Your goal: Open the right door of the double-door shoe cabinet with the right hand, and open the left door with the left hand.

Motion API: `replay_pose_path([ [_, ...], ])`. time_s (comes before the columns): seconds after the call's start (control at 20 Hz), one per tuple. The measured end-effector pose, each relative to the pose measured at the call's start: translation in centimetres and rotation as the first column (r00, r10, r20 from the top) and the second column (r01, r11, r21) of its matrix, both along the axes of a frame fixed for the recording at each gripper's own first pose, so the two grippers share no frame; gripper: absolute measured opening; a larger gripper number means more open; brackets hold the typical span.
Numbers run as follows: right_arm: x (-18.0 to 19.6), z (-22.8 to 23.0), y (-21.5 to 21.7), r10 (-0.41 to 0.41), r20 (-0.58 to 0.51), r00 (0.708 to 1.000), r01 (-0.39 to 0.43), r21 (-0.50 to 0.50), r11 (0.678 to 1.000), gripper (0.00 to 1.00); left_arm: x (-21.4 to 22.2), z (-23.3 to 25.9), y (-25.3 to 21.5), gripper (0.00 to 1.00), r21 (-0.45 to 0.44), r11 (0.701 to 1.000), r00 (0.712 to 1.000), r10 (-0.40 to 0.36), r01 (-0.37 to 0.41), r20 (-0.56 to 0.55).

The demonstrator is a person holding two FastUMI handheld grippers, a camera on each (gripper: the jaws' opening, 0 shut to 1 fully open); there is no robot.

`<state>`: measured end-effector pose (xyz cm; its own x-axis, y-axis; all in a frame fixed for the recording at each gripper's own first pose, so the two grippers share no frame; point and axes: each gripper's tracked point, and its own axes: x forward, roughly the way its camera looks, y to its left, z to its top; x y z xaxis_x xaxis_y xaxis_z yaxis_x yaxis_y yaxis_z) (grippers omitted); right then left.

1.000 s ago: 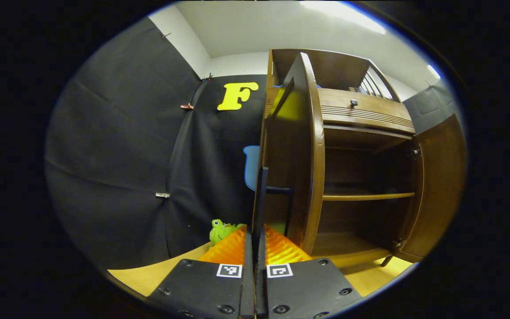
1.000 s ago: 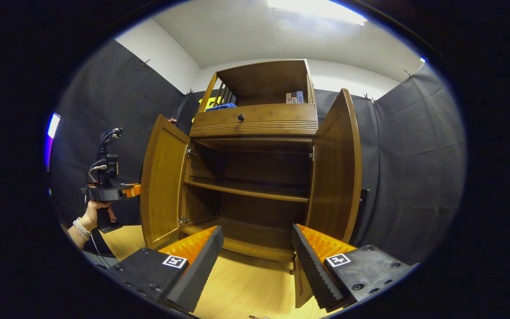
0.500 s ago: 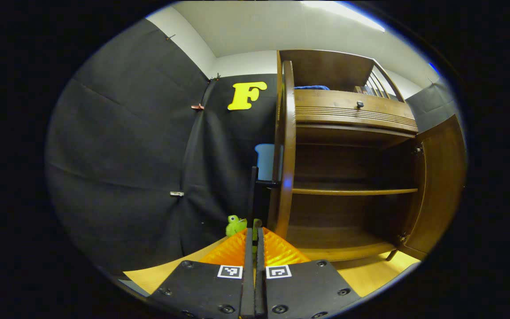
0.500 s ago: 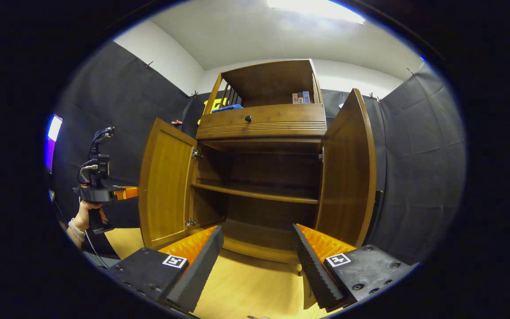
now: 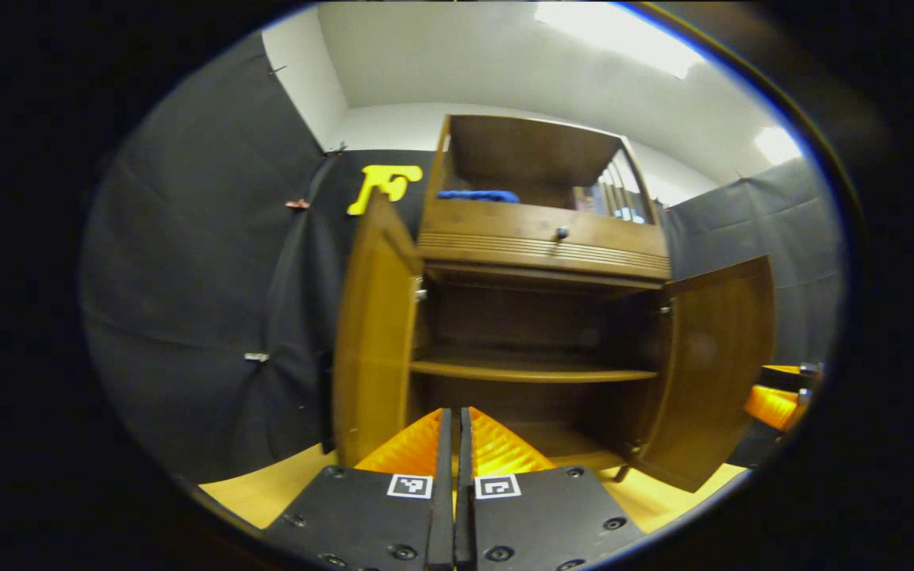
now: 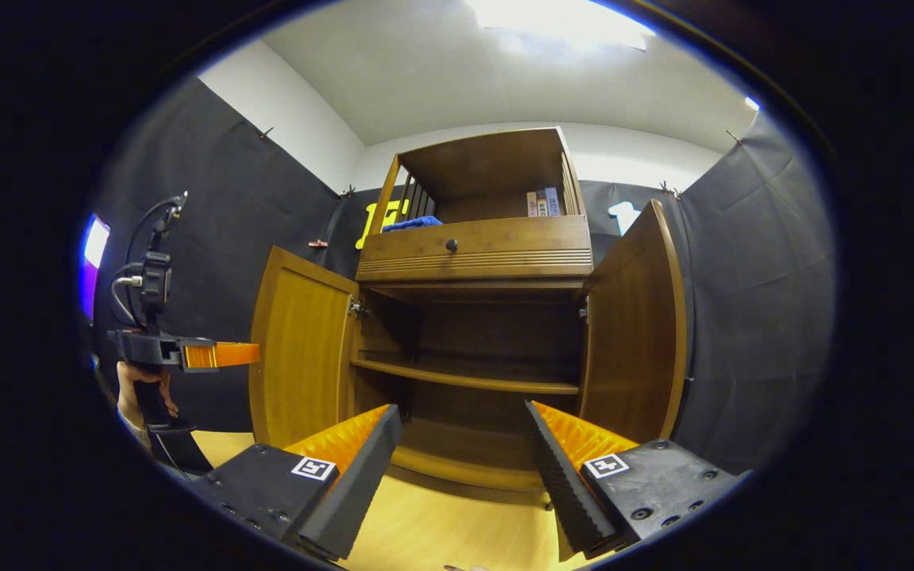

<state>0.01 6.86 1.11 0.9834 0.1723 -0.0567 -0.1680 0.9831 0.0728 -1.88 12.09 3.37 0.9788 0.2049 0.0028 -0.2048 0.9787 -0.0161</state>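
Both doors swung wide at frame centre: left door [image 6: 298, 349] and right door [image 6: 635, 333] done, so ease left gripper [image 5: 455, 444], fingers pressed together on nothing, and right gripper [image 6: 465, 468], fingers spread and empty, straight back.

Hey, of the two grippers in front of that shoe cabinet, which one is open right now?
The right gripper: its fingers stand wide apart, framing the open cabinet. The left gripper has its fingers pressed together with nothing between them.

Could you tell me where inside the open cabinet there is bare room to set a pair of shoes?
In the brown wooden shoe cabinet, the middle shelf and the bottom board look bare between the open left door and right door. The top cubby is crowded: blue cloth, books.
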Motion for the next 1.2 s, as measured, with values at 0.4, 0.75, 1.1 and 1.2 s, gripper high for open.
replay_pose_path([
  [0.4, 0.7, 2.3, 0.4, -0.028, 0.036, 0.999, 0.029, -0.018, 0.999, 0.95, 1.0, 1.0, -4.7, 0.96, 0.011, 0.996, 0.995, -0.092, 0.093, -0.042],
  [0.75, 1.5, 2.0, 0.0, -0.047, 0.014, 0.999, 0.047, 0.0, 0.999, 0.97, 1.0, 0.7, -6.4, 0.97, 0.026, 0.992, 0.991, -0.121, 0.122, -0.058],
  [1.1, 2.5, 1.0, -0.1, -0.057, -0.023, 0.998, 0.057, 0.004, 0.998, 0.97, 1.7, -1.4, -7.6, 0.96, 0.078, 0.988, 0.984, -0.123, 0.134, -0.128],
  [1.2, 2.6, 1.2, -0.1, -0.056, -0.022, 0.998, 0.056, 0.001, 0.998, 0.97, 1.7, -1.3, -7.8, 0.96, 0.096, 0.986, 0.984, -0.124, 0.137, -0.129],
])
